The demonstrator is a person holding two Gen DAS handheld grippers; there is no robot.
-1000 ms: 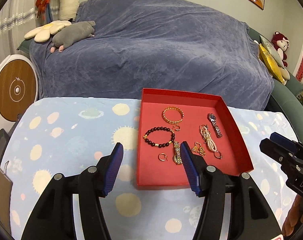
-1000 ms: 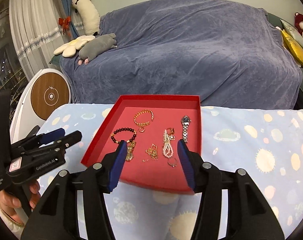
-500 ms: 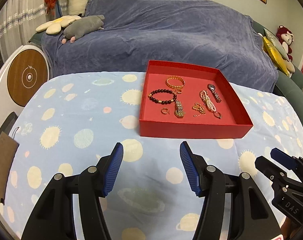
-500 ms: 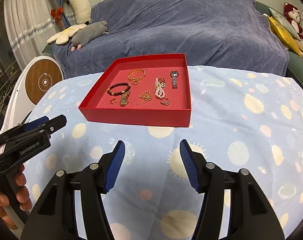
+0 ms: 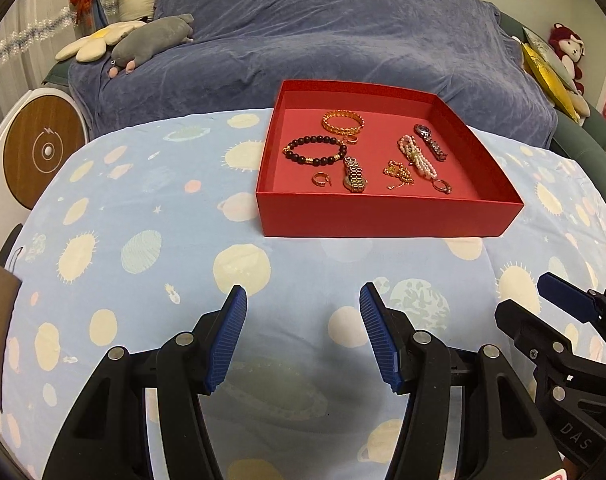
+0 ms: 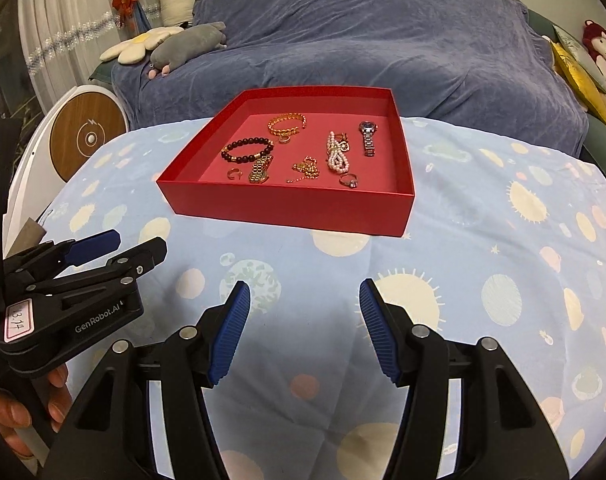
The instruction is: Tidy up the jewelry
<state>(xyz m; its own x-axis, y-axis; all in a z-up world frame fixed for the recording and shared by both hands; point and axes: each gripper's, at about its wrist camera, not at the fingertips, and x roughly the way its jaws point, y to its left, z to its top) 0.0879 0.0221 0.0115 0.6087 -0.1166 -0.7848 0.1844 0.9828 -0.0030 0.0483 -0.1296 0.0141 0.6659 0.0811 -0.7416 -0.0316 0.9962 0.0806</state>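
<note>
A red tray point(image 5: 387, 216) point(image 6: 287, 206) stands on the table and holds several pieces of jewelry: a gold bangle point(image 5: 343, 121), a dark bead bracelet point(image 5: 313, 150), a gold watch point(image 5: 355, 176), a silver watch point(image 6: 367, 138), a pearl strand point(image 6: 337, 158), a gold chain point(image 6: 306, 169) and small rings. My left gripper point(image 5: 303, 332) is open and empty, well in front of the tray. My right gripper point(image 6: 305, 330) is open and empty, also in front of the tray.
The table wears a light blue cloth point(image 5: 143, 220) with planet prints. A sofa under a blue cover point(image 5: 323, 36) with plush toys stands behind it. A round white and wood device point(image 5: 43, 152) stands at the left.
Both grippers have pulled back from over the tray toward the near side of the table. They stay open and empty. The jewelry has not moved.
</note>
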